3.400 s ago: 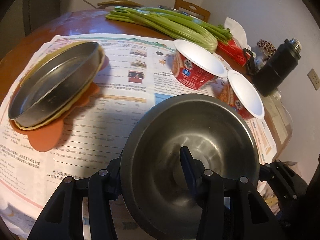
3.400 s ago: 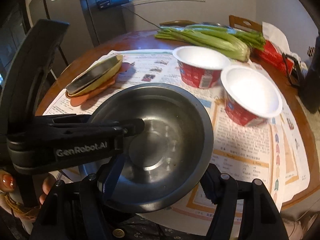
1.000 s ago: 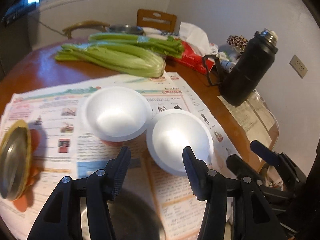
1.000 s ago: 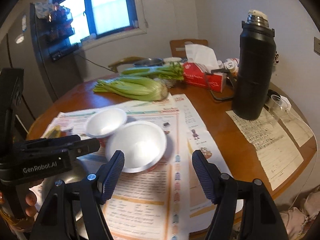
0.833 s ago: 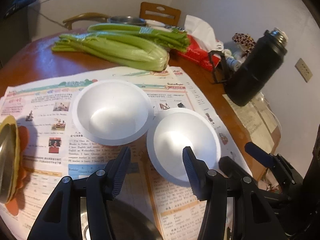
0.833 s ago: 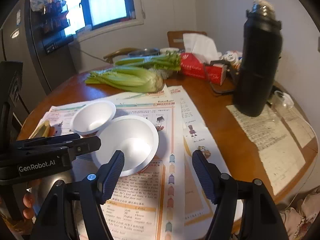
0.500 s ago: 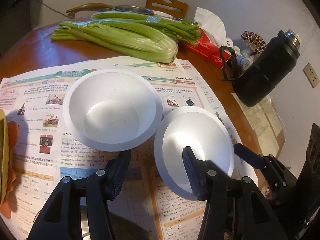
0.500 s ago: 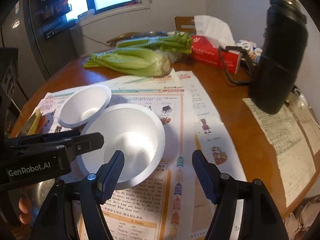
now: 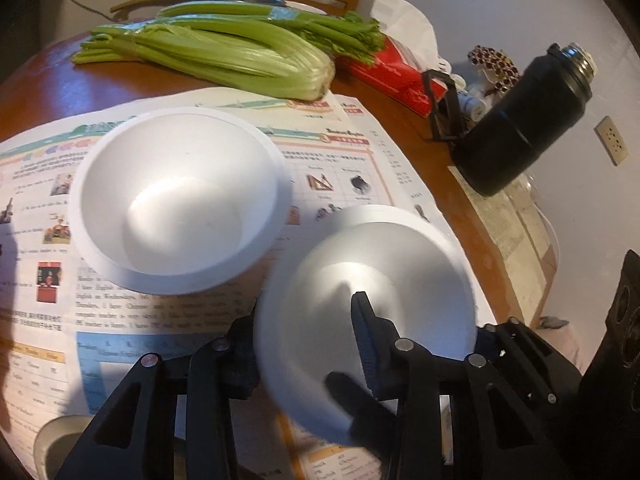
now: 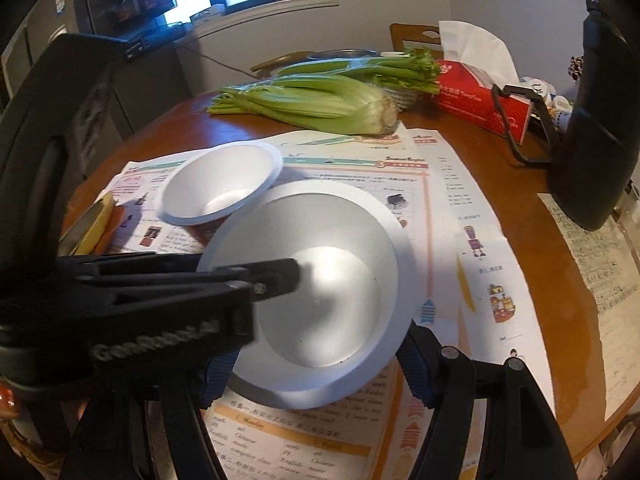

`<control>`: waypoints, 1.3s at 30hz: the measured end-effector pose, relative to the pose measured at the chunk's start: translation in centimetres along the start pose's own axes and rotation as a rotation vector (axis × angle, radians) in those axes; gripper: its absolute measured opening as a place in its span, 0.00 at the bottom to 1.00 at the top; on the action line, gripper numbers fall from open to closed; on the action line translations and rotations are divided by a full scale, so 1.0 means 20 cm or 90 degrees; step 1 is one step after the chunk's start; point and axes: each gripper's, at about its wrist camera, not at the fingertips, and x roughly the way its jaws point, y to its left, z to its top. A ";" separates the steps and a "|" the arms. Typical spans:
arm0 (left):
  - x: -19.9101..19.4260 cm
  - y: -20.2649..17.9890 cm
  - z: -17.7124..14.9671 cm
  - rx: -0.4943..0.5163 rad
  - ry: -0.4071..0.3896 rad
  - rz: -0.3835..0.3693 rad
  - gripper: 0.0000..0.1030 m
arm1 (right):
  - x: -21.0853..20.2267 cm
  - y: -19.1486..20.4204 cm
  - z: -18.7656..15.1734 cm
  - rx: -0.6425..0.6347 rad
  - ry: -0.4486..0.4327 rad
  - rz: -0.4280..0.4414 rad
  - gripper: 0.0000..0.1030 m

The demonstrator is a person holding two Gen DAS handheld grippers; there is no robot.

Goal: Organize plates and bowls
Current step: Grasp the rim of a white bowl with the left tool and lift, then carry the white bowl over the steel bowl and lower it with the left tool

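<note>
Two white foam bowls sit on newspaper on the round wooden table. The nearer bowl (image 9: 400, 280) (image 10: 320, 280) is between the fingers of both grippers. My left gripper (image 9: 304, 332) straddles its rim, one finger inside the bowl and one outside; the jaws look partly closed on the rim. In the right wrist view the left gripper's finger (image 10: 276, 276) reaches into the bowl. My right gripper (image 10: 316, 368) is open, with its fingers either side of the bowl. The farther bowl (image 9: 180, 200) (image 10: 220, 184) stands just behind, untouched.
Celery (image 9: 224, 52) lies at the back. A red tissue box (image 10: 480, 108) and a black flask (image 9: 520, 120) stand at the right. A steel bowl's rim (image 9: 52, 440) shows at the lower left. A stack of plates (image 10: 92, 220) is at the left.
Both grippers left the steel bowl, moved right and dropped toward the nearer white bowl. The left gripper's fingers now sit over its rim and the right gripper's fingers flank it.
</note>
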 end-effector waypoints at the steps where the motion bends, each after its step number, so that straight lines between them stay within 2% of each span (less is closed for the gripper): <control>1: 0.00 -0.01 0.00 0.006 -0.003 0.003 0.39 | 0.00 0.00 0.00 0.002 0.001 0.003 0.68; 9: -0.05 -0.04 -0.01 0.022 -0.015 0.001 0.39 | -0.02 0.01 -0.03 0.011 0.003 0.001 0.68; 18: -0.16 -0.06 -0.05 0.026 -0.041 0.003 0.39 | -0.12 0.05 -0.03 0.003 -0.020 0.005 0.68; 29: -0.38 -0.09 -0.12 0.033 -0.083 0.009 0.39 | -0.29 0.16 -0.04 -0.021 -0.062 0.001 0.68; 39: -0.58 -0.04 -0.21 0.023 -0.119 0.028 0.39 | -0.43 0.33 -0.05 -0.058 -0.094 0.005 0.68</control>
